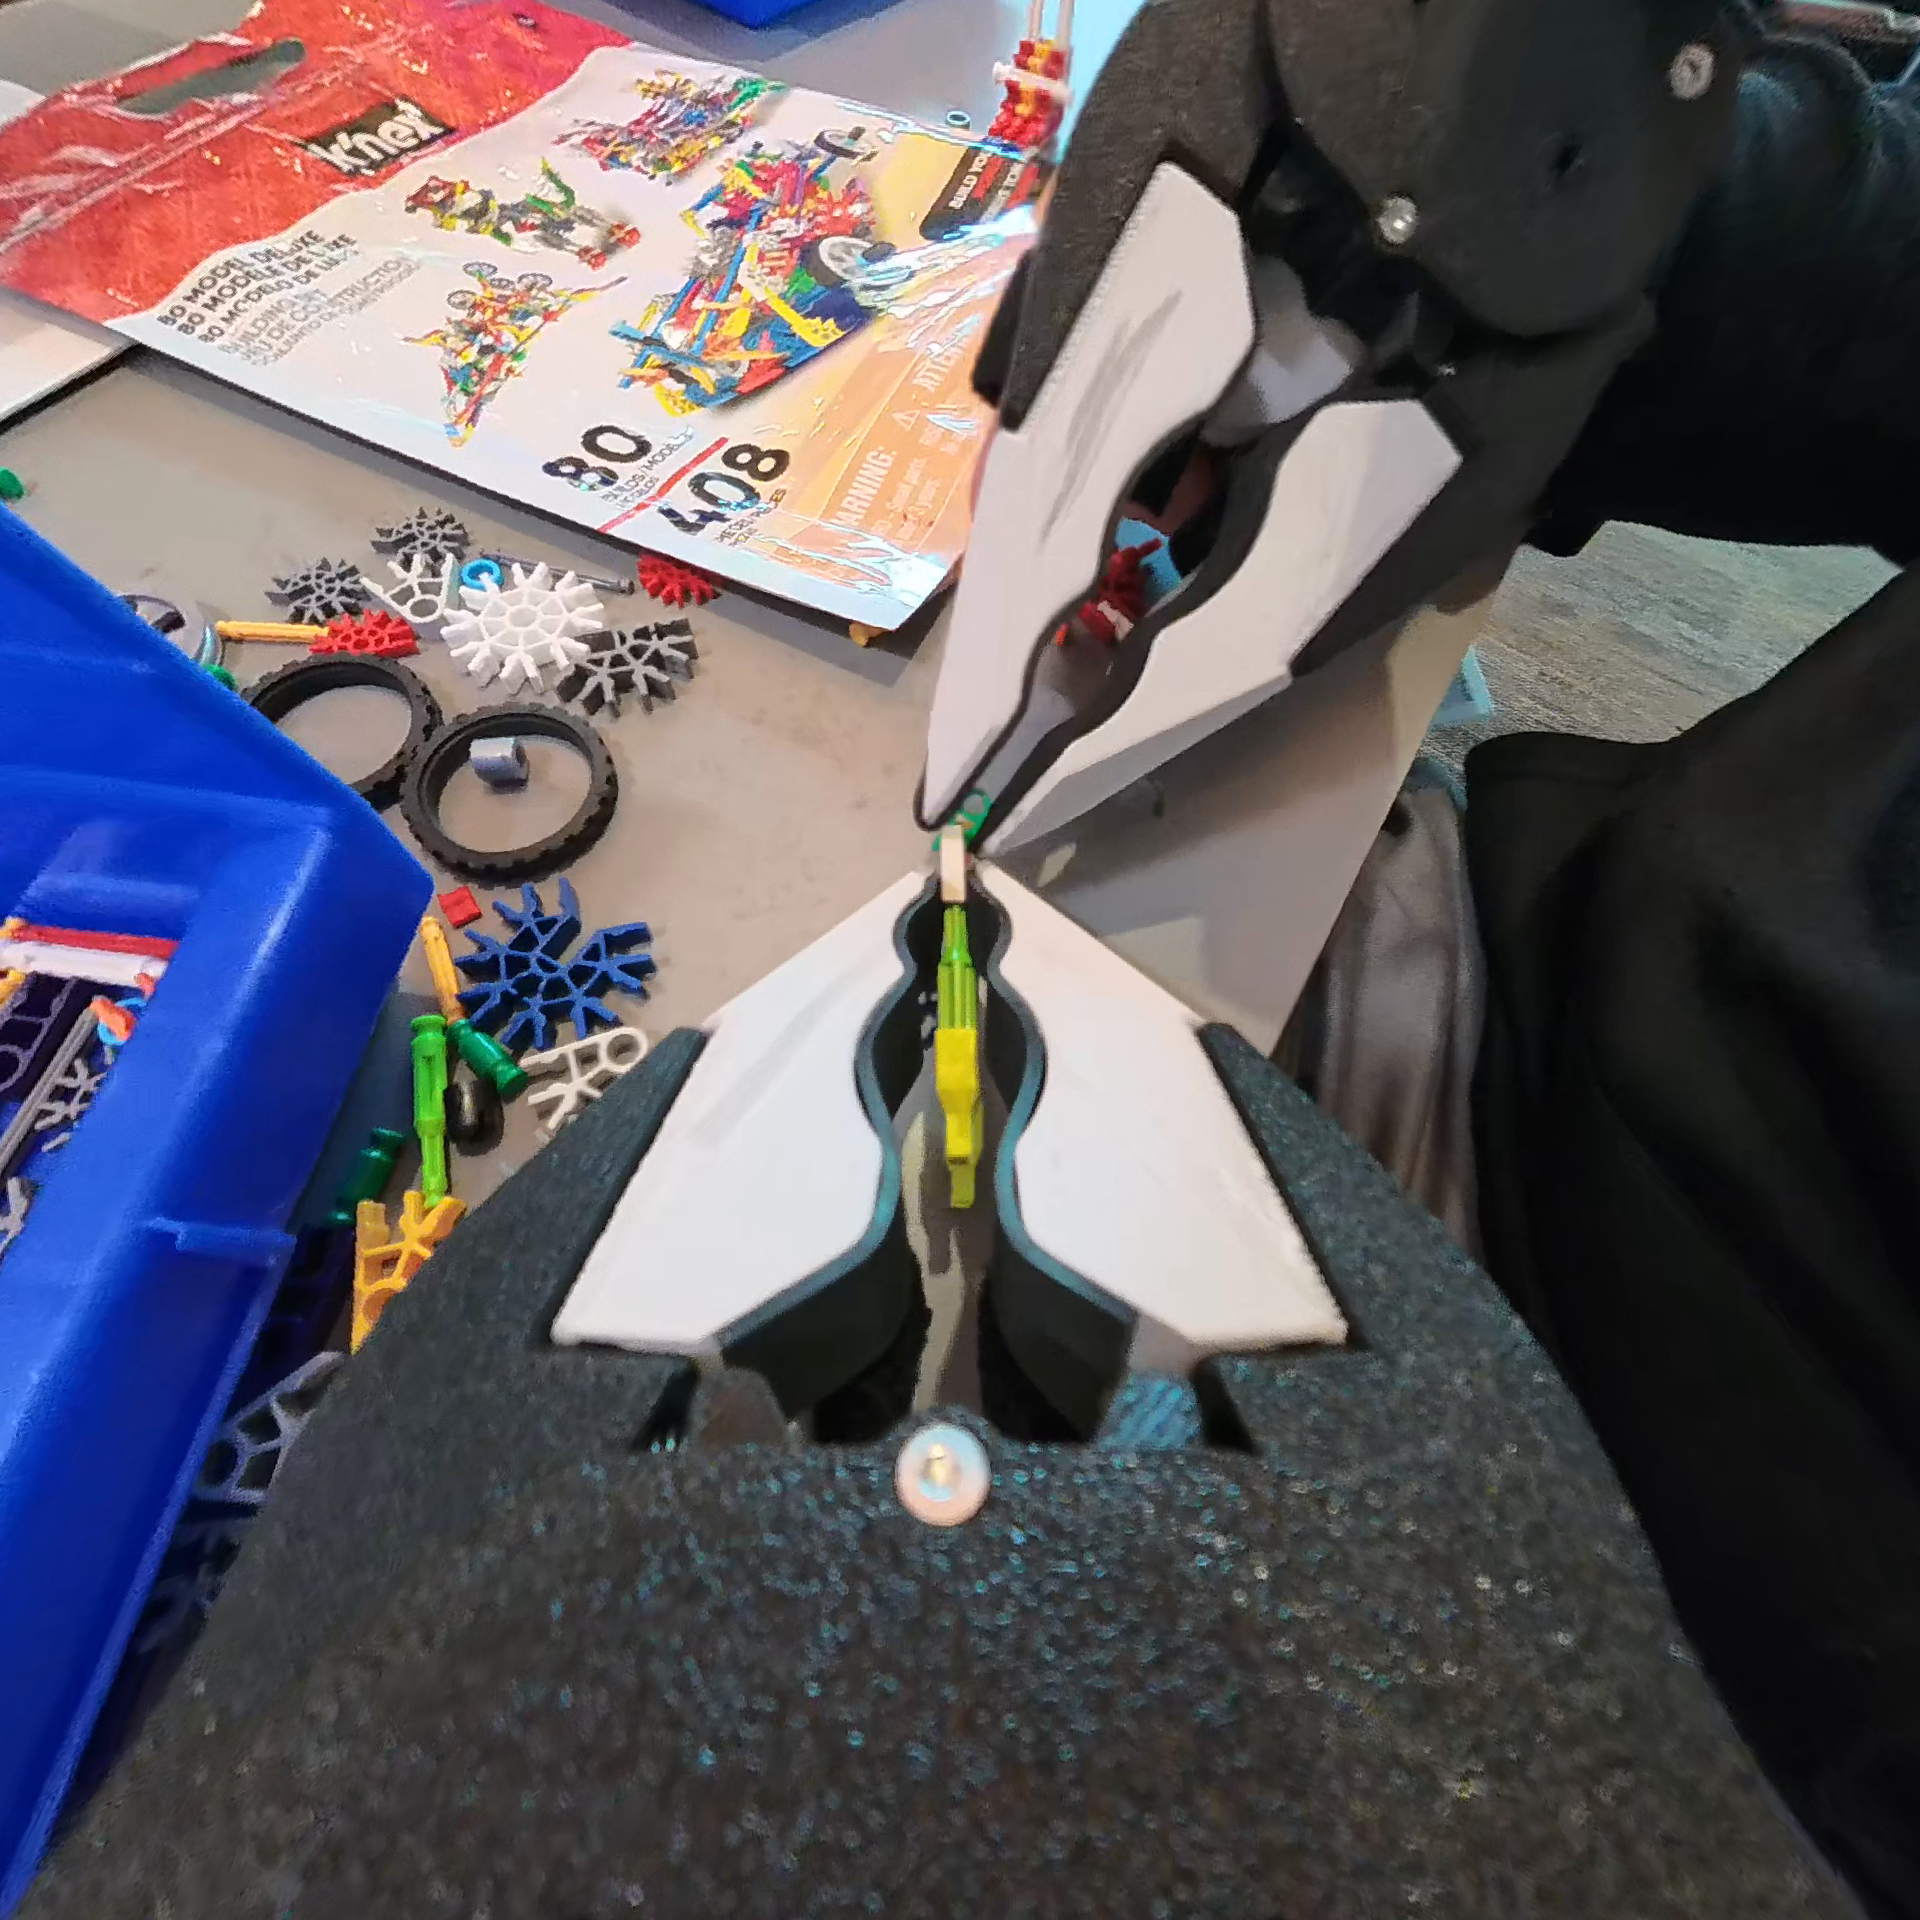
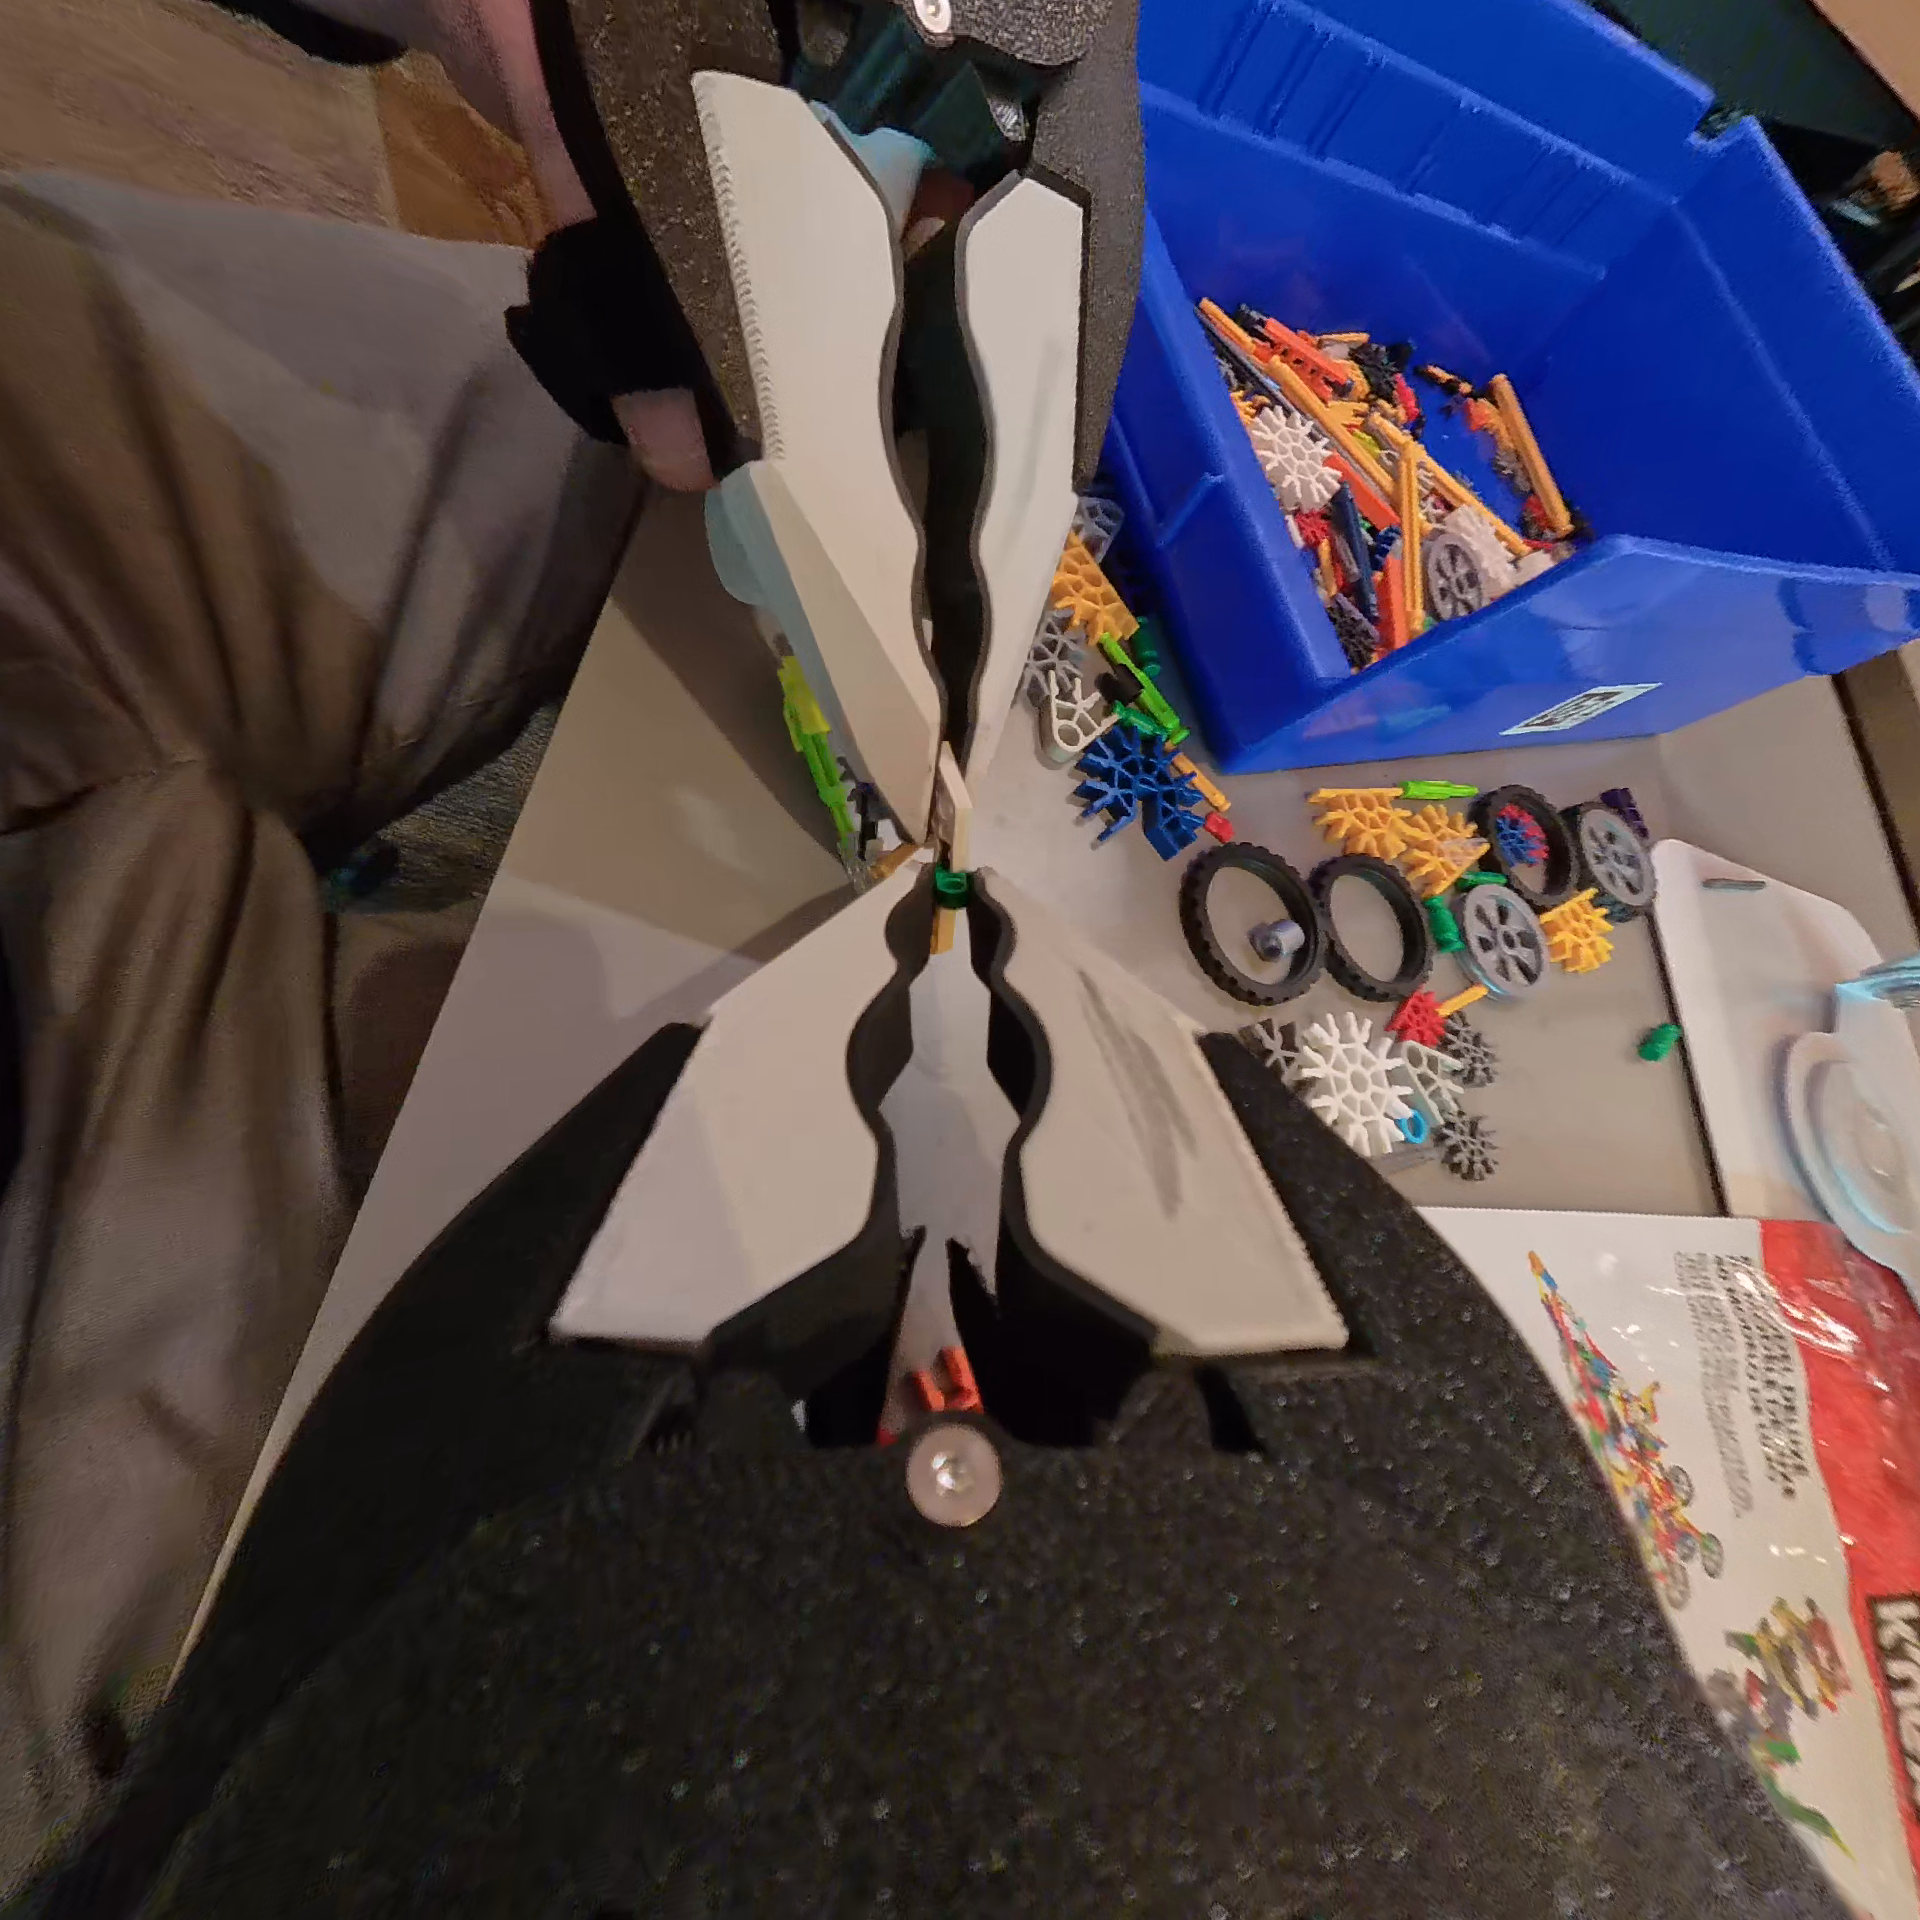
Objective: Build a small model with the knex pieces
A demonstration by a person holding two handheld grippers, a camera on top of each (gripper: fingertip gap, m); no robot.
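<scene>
My left gripper [image 1: 951, 883] is shut on a small white piece [image 1: 952, 868] at its fingertips. A lime-green rod [image 1: 958, 1049] runs back from that piece along the gap between the fingers. My right gripper [image 2: 948, 902] is shut on a small green connector [image 2: 951, 883] with a short yellow rod [image 2: 943, 927] behind it. The two grippers meet tip to tip above the table's edge, the white piece [image 2: 954, 805] touching the green connector [image 1: 972, 809]. The right gripper [image 1: 961, 826] comes in from the upper right in the left wrist view. The left gripper [image 2: 948, 784] comes down from the top in the right wrist view.
A blue bin [image 2: 1558, 665] of rods and connectors stands beside the grippers and shows in the left wrist view [image 1: 208, 935]. Loose connectors and two black tyres [image 1: 509, 790] lie on the grey table [image 1: 790, 748]. A printed booklet [image 1: 582, 260] lies behind. A person's dark clothing [image 1: 1714, 1039] is at the right. My two grippers' fingertips are within a few centimetres of each other.
</scene>
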